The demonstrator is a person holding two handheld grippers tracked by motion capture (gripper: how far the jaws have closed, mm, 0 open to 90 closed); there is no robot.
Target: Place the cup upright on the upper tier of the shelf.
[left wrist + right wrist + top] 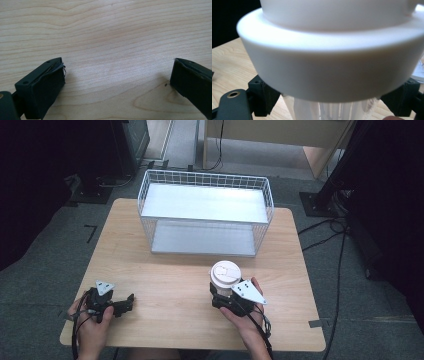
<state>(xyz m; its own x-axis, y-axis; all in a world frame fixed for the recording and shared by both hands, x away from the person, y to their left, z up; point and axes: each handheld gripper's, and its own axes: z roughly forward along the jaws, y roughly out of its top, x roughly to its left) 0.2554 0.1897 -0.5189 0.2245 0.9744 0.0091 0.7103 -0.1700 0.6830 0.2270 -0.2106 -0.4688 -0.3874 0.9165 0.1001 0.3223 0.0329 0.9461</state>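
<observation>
The right gripper (223,292) pinches a clear plastic cup with a white domed lid (225,272), its jaws pressed against the see-through wall just under the lid's rim. In the right gripper view the lid (332,62) sits directly above the jaws, with the ribbed clear wall (324,111) running down between them. The cup stands upright on the light wooden counter (170,285), toward the near right, so its long axis is vertical and the lid faces up. From the gripper the cup lies at twelve o'clock, already inside the grip, with no gap left to close.

The white wire basket shelf with two grey metal tiers (205,212) stands at about eleven o'clock from the cup, well apart, across bare wood. Its open front faces the person. I judge that the coming move turns on this: the cup has to travel forward and slightly left while staying vertical, or the contents may tip.

The left gripper (122,306) rests at the counter's near left, about nine o'clock from the cup, its jaws spread wide over bare wood (112,62) with nothing between them. The right hand is plainly the nearer one.
</observation>
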